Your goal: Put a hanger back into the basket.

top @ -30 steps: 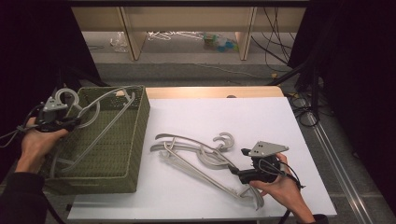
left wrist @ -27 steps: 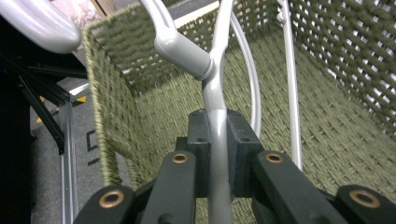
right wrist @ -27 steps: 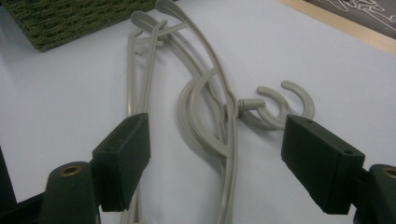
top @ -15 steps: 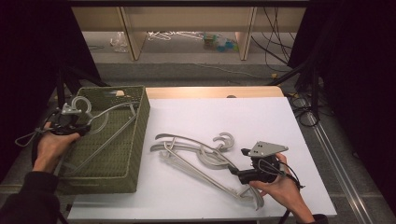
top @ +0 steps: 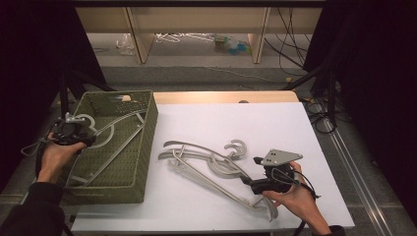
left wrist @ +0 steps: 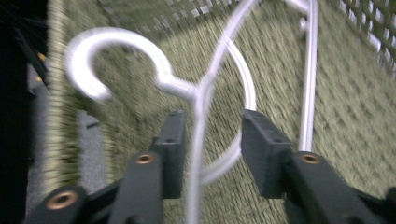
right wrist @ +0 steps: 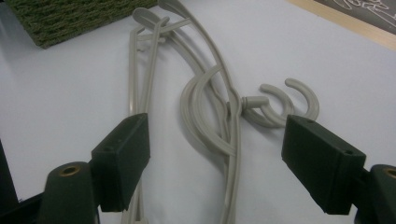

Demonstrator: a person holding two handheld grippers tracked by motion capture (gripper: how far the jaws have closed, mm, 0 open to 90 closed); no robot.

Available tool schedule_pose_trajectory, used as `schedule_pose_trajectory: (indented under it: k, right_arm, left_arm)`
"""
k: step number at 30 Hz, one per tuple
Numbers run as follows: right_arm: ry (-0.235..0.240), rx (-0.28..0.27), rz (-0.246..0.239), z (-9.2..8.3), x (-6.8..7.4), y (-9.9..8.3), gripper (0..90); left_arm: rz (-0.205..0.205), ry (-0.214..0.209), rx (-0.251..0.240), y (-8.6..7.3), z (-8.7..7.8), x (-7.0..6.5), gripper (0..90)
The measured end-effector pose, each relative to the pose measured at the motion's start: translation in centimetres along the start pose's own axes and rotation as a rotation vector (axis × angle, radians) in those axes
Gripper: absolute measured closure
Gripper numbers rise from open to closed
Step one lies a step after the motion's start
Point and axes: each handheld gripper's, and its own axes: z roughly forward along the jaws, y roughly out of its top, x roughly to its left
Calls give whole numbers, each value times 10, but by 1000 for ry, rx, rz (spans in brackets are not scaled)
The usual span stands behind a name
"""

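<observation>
A person's left hand [top: 55,156] holds the left gripper [top: 73,132] at the near-left rim of a green woven basket [top: 142,142], forearm coming in from the bottom left corner. In the left gripper view its jaws stand apart, a thin arm of a grey plastic hanger [left wrist: 201,100] running between them without visible contact; the hanger's hook curls up over the basket's left wall, its body lying on the basket floor.

On the right, the right hand [top: 295,199] rests near the white worktop's [top: 275,123] front edge, the right gripper [top: 251,183] pointing left at a tangle of grey hangers [top: 211,164] lying loose on the surface. The right gripper view shows those jaws spread wide on either side of the hangers' [right wrist: 229,126] shoulders, closing on nothing.

The pile sits between basket and right hand. Bare white surface stretches behind it to the worktop's far and right edges.
</observation>
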Motion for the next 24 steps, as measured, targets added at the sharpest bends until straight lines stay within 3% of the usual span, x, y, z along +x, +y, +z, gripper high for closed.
schedule_pose_trajectory:
  k: [2, 4, 5, 7, 9, 10, 13, 16, 17, 18, 19, 21, 24]
  right_arm:
    - [-2, -2, -2, 0, 0, 0, 244]
    - [-5, -8, -5, 0, -1, 0, 243]
    - [-8, -8, -5, 0, -1, 0, 243]
    - [-8, -9, -5, 0, -1, 0, 243]
    - [-9, -3, 4, 0, -1, -1, 243]
    - [-9, -3, 4, 0, -1, -1, 243]
    - [-7, -11, 1, 0, -2, -2, 243]
    - [-7, -13, -3, -1, -2, -3, 241]
    - [-6, -17, -1, -2, -3, -3, 241]
    - [-4, -18, -1, -2, -4, -3, 240]
    - [-6, -19, 2, -2, -4, -3, 239]
    - [-9, -16, 6, -2, -5, -4, 237]
    - [-8, -17, 8, -2, -5, -5, 237]
  left_arm:
    - [-49, -10, -52, 1, -10, -1, 523]
    - [-49, -6, -73, 2, -16, -1, 468]
    - [-60, -30, -109, 3, -27, -5, 450]
    - [-63, -31, -121, 4, -34, -10, 435]
    - [-13, -43, -159, 5, -52, -24, 386]
    - [-13, -43, -159, 5, -52, -24, 370]
    - [-18, -102, -237, 6, -73, -52, 348]
    - [-14, -175, -291, 1, -81, -79, 328]
    - [-37, -210, -309, -1, -82, -89, 318]
    - [-17, -240, -319, -3, -82, -97, 317]
    - [-17, -240, -319, -3, -82, -97, 318]
    - [1, -322, -348, -7, -83, -121, 315]
    - [19, -367, -387, -9, -84, -146, 287]
